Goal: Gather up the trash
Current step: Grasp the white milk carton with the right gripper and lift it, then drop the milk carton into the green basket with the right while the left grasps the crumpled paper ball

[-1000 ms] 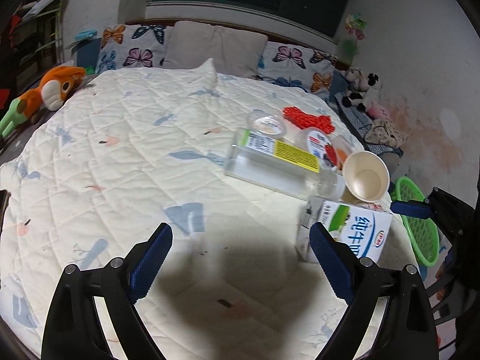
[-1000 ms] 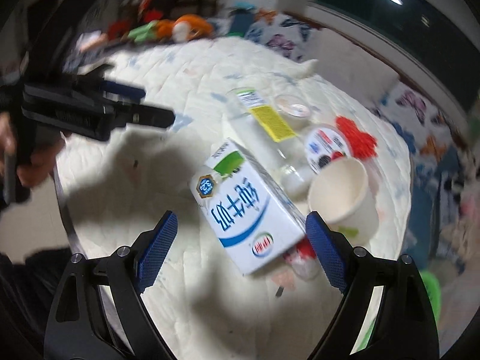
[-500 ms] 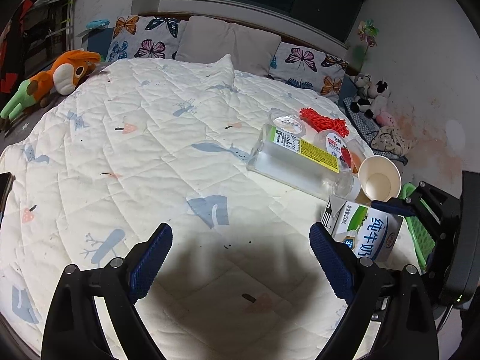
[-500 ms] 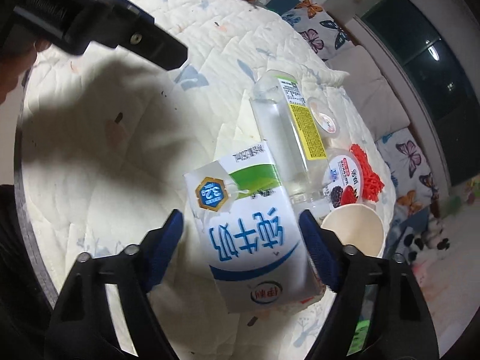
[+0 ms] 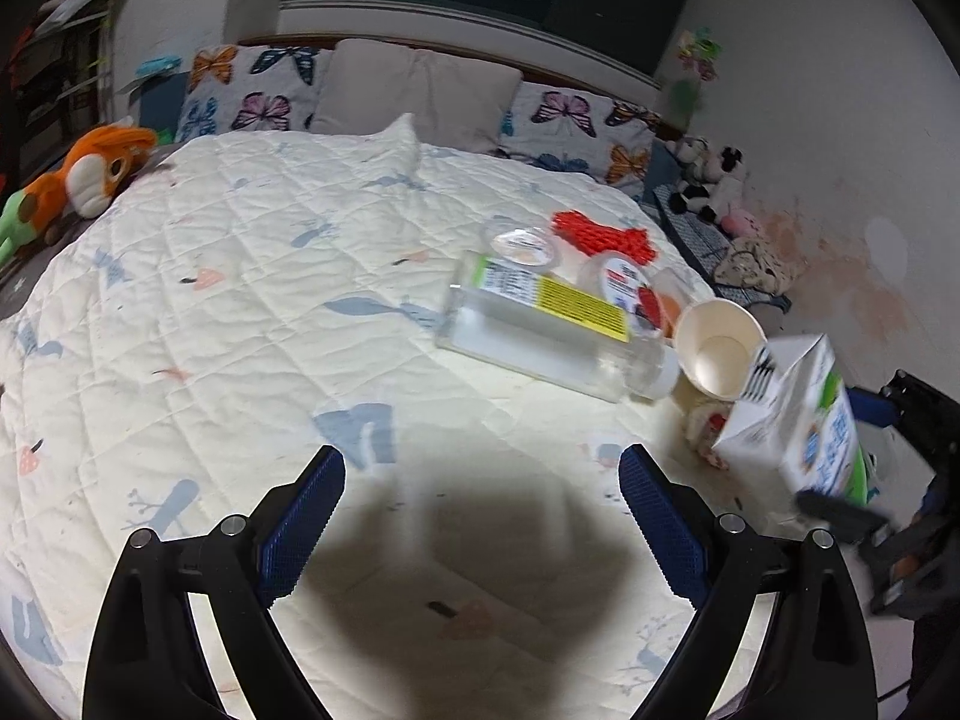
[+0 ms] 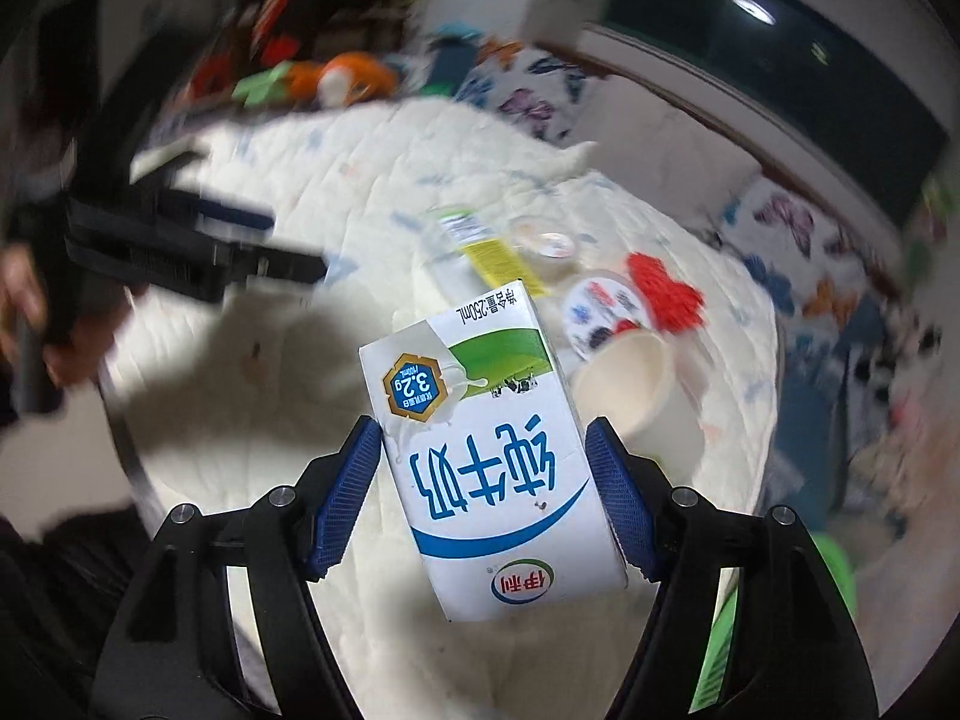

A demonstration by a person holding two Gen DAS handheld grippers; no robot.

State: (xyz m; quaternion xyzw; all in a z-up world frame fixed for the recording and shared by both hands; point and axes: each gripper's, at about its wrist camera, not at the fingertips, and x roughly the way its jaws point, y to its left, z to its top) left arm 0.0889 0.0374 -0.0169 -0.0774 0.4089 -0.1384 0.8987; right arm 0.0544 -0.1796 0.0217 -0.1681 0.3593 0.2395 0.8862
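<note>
My right gripper (image 6: pixel 483 480) is shut on a white milk carton (image 6: pixel 480 420) and holds it off the quilt; the carton also shows at the right of the left wrist view (image 5: pixel 804 414). Behind it lie a clear plastic bottle (image 5: pixel 540 330), a paper cup (image 5: pixel 717 354), a yogurt cup (image 5: pixel 624 288), a clear lid (image 5: pixel 522 243) and red netting (image 5: pixel 600 234). My left gripper (image 5: pixel 480 510) is open and empty above bare quilt, left of the trash.
The trash lies on a white quilted bed (image 5: pixel 240 300). Butterfly pillows (image 5: pixel 252 96) line the headboard. An orange plush toy (image 5: pixel 90 168) lies at the left edge. A green basket (image 6: pixel 834 582) sits on the floor past the bed's right edge.
My right gripper closed on the milk carton and lifted it off the quilt. My left gripper stayed open and shifted a little.
</note>
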